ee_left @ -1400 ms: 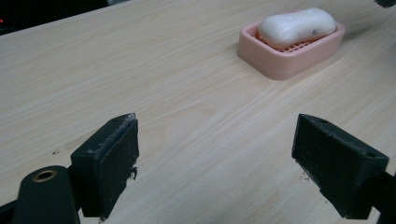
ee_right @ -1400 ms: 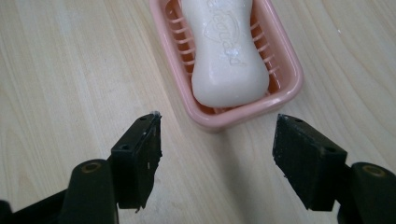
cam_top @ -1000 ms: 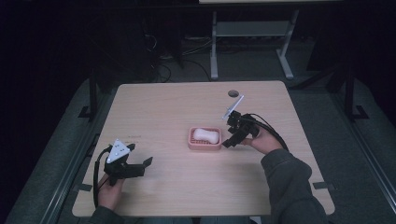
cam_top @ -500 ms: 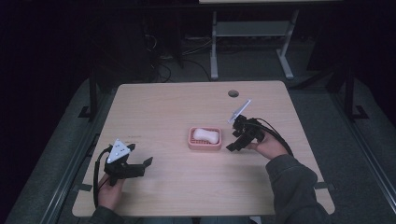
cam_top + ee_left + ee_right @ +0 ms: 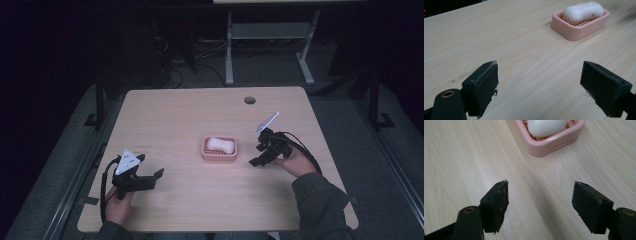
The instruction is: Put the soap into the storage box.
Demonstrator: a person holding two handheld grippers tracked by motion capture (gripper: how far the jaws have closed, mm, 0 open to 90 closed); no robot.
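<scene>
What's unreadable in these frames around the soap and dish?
- Soap: far end cut off by the top edge of the right gripper view.
- Pink soap dish: far side hidden behind the soap in the left gripper view.
- Right tongs: gap too small and dark in the high view.
- Marks on the soap: too blurred in the left gripper view.

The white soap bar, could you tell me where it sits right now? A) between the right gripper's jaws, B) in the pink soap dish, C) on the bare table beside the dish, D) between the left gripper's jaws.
B: the soap bar lies in the pink soap dish, while the right gripper and the left gripper both stand open and empty, apart from it.
</scene>
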